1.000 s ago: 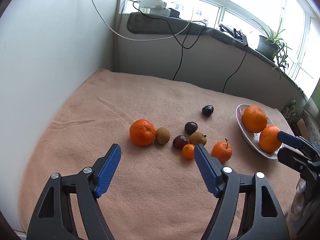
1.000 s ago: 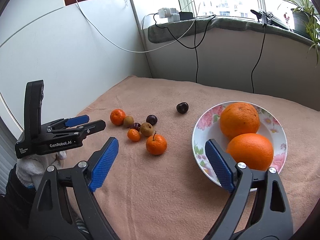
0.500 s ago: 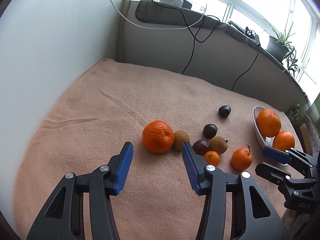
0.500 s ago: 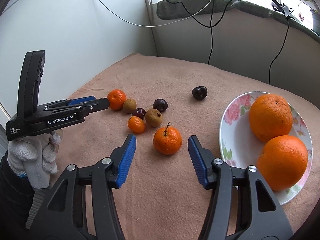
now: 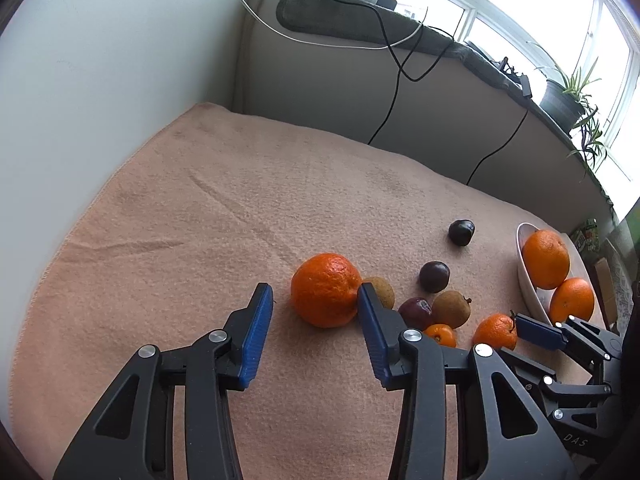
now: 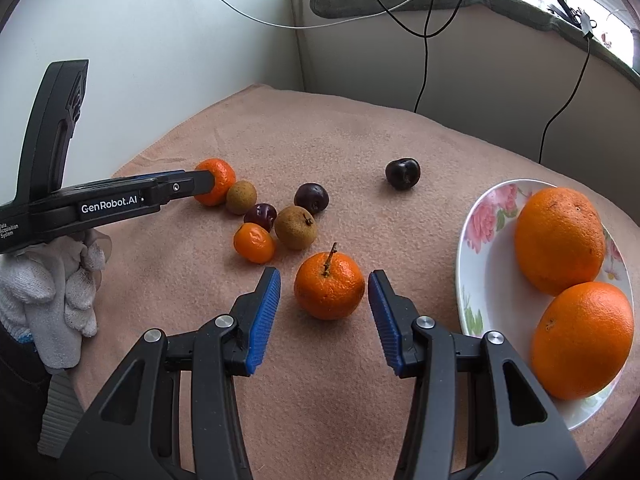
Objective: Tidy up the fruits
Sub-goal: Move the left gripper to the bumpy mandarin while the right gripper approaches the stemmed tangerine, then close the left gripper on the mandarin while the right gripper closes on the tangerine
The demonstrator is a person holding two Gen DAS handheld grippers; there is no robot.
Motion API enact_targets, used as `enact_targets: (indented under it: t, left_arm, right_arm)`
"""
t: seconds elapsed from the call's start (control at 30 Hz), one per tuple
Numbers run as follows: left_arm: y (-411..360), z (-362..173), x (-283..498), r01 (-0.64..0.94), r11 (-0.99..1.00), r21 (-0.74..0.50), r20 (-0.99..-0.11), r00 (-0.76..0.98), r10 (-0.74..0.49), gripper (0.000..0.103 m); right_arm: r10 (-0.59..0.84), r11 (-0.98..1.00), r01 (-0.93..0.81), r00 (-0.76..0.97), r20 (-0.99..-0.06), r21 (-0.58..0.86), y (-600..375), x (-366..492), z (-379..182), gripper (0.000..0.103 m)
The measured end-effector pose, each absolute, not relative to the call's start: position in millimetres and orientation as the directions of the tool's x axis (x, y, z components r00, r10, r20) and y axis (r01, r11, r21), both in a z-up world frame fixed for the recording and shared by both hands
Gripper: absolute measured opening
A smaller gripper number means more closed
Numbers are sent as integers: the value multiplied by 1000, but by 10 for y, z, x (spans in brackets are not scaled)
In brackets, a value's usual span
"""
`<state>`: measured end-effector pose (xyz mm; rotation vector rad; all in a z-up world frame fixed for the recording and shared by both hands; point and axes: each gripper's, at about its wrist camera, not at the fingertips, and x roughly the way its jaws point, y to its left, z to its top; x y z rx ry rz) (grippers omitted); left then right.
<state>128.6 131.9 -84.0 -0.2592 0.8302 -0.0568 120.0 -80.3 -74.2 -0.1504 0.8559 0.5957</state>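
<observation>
A stemmed mandarin [image 6: 329, 285] lies on the peach blanket [image 6: 360, 136] just left of the floral plate [image 6: 486, 232], between the spread, not touching fingers of the right gripper [image 6: 324, 292]. Farther left of the plate, the left gripper [image 5: 314, 304], also wide, brackets a larger mandarin [image 5: 325, 289]. Two oranges [image 6: 559, 240] sit on the plate.
</observation>
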Motion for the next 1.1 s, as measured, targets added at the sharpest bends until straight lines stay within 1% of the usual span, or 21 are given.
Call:
enact_targets:
  t: [0.23, 0.27, 0.33, 0.4, 0.77, 1.1]
  left_arm:
    - [1307, -900, 1358, -35, 960, -278, -733, 653, -188, 42]
    - [1312, -910, 1366, -37, 958, -286, -733, 653, -193, 39]
    - [1324, -906, 1370, -41, 954, -296, -729, 656, -198, 39]
    - [1313, -903, 1378, -37, 956, -291, -728, 657, -196, 39]
    - [1316, -824, 1279, -41, 957, -289, -709, 680, -185, 38]
    - [1182, -645, 1155, 4, 954, -301, -678, 703, -217, 38]
  right_arm:
    - [419, 826, -556, 488, -765, 98, -741, 1264, -821, 48]
    - [416, 826, -557, 489, -767, 93, -736, 1261, -825, 48]
    - [410, 827, -556, 491, -769, 86, -725, 1267, -838, 46]
    - [411, 829, -552, 490, -769, 92, -743, 1284, -848, 40]
    - [432, 822, -561, 498, -752, 101, -787, 1234, -794, 39]
    - [458, 834, -536, 540, -706, 131, -1072, 1122, -549, 39]
